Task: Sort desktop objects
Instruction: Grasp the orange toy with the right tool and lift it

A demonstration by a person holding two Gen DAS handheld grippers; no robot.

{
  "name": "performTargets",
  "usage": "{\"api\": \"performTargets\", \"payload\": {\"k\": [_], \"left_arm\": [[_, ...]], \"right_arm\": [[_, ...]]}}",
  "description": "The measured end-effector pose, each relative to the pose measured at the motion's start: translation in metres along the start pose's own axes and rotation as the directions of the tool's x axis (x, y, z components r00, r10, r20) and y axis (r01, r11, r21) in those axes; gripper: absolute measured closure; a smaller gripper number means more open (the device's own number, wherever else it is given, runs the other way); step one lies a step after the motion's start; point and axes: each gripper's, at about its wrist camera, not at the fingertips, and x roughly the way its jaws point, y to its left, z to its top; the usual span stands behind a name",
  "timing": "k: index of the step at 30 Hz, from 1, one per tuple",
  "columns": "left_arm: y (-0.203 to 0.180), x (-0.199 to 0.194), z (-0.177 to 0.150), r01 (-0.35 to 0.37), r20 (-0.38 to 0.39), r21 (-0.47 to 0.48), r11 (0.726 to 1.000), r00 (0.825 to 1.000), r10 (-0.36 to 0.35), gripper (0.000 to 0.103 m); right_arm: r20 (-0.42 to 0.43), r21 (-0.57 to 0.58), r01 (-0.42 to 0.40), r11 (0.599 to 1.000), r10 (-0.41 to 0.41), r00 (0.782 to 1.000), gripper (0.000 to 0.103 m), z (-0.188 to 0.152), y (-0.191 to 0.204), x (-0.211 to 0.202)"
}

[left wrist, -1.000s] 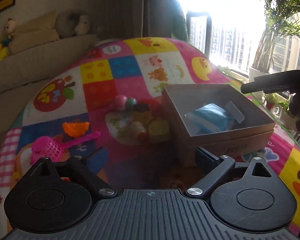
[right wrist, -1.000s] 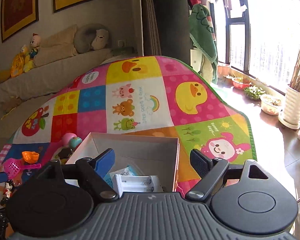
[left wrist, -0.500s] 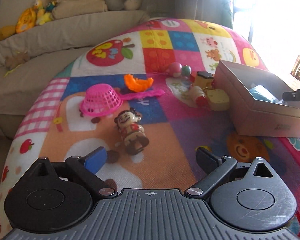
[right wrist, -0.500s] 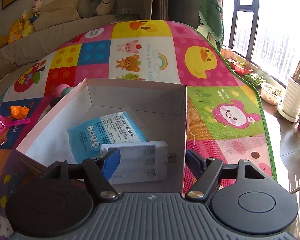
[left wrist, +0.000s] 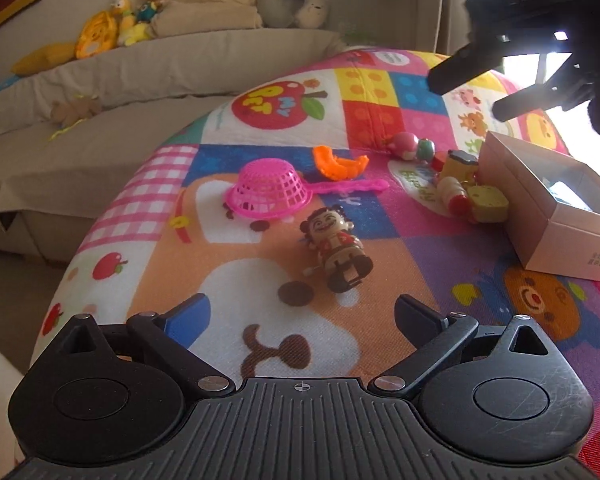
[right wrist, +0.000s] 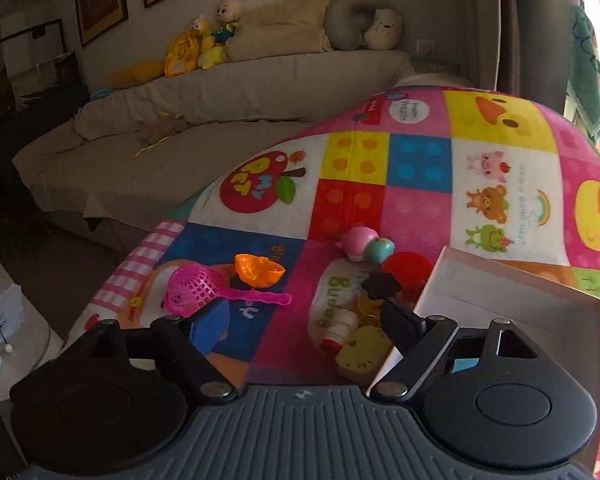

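Observation:
A wind-up doll toy [left wrist: 337, 248] lies on the colourful play mat [left wrist: 260, 304] just ahead of my open, empty left gripper [left wrist: 302, 316]. Behind it are a pink strainer [left wrist: 272, 194], an orange piece [left wrist: 338, 162], a pink-and-green rattle [left wrist: 410, 147] and a cluster of small yellow and red toys [left wrist: 470, 196] beside a cardboard box [left wrist: 540, 216]. My right gripper [right wrist: 304, 322] is open and empty, raised above the box's left edge [right wrist: 500, 292]; it shows in the left wrist view [left wrist: 480, 84]. The strainer [right wrist: 198, 290] and rattle [right wrist: 366, 244] lie ahead of it.
A beige sofa [right wrist: 220, 104] with plush toys and cushions runs along the wall behind the mat. The mat's left edge [left wrist: 100, 240] drops to the floor. A bright window and curtain stand at the right.
My right gripper has risen and swung left from over the box contents toward the toys. My left gripper has moved a little closer to the doll toy.

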Motion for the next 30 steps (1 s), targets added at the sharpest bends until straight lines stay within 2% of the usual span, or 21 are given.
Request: {"api": "performTargets", "payload": {"k": [3,6,9,10,11,12,14,16,18,21,24,26,28,30], "left_arm": [[0.015,0.001,0.000,0.040,0.000,-0.095,0.995,0.999,-0.040,0.001],[0.021,0.005,0.000,0.064,-0.015,-0.138,0.988,0.998,-0.067,0.001],[0.024,0.004,-0.001,0.081,-0.007,-0.157,0.984,0.997,-0.083,0.000],[0.024,0.004,-0.001,0.084,-0.006,-0.161,0.983,0.996,-0.086,0.000],[0.025,0.005,-0.001,0.087,-0.006,-0.164,0.983,0.996,-0.089,0.000],[0.025,0.004,-0.001,0.088,-0.005,-0.165,0.982,0.996,-0.091,0.000],[0.025,0.004,-0.002,0.091,-0.004,-0.167,0.982,0.996,-0.093,0.000],[0.025,0.004,-0.002,0.093,-0.004,-0.169,0.981,0.996,-0.095,0.000],[0.025,0.004,-0.002,0.090,-0.005,-0.166,0.982,0.996,-0.092,0.000],[0.022,0.005,-0.001,0.084,-0.012,-0.152,0.985,0.996,-0.087,0.000],[0.013,0.009,0.005,0.112,-0.034,-0.089,0.990,0.993,-0.115,0.000],[0.003,0.010,0.012,0.151,-0.031,-0.052,0.987,0.988,-0.153,0.000],[-0.008,0.017,0.019,0.198,-0.024,-0.018,0.980,0.980,-0.198,0.000],[-0.018,0.028,0.026,0.190,-0.039,-0.006,0.982,0.981,-0.190,0.000]], "right_arm": [[-0.076,0.031,-0.006,1.000,0.008,0.997,0.019,0.021,0.011,0.065],[-0.152,0.065,0.042,0.997,-0.032,0.988,0.018,0.032,0.011,0.128],[-0.202,0.041,0.095,0.995,-0.085,0.976,0.018,0.033,0.012,0.168],[-0.217,0.031,0.102,0.994,-0.093,0.972,0.026,0.032,0.012,0.175],[-0.245,0.021,0.092,0.996,-0.084,0.966,0.044,0.031,0.012,0.181],[-0.250,0.023,0.091,0.996,-0.082,0.965,0.045,0.030,0.012,0.179],[-0.206,0.019,0.090,0.996,-0.084,0.975,0.045,0.026,0.012,0.159],[-0.131,-0.024,0.089,0.996,-0.092,0.987,0.045,0.015,0.020,0.122],[-0.076,-0.058,0.046,0.997,-0.050,0.996,0.045,-0.004,0.027,0.075],[-0.041,-0.090,0.011,0.996,-0.015,0.999,0.045,-0.037,0.029,0.011],[-0.029,-0.100,0.042,0.994,-0.045,0.999,0.045,-0.078,0.021,-0.044],[-0.011,-0.095,0.104,0.990,-0.106,0.994,0.045,-0.108,0.014,-0.070],[-0.003,-0.074,0.171,0.983,-0.171,0.985,0.045,-0.134,0.006,-0.082],[-0.016,-0.033,0.224,0.974,-0.225,0.974,0.045,-0.161,-0.008,-0.087]]}}
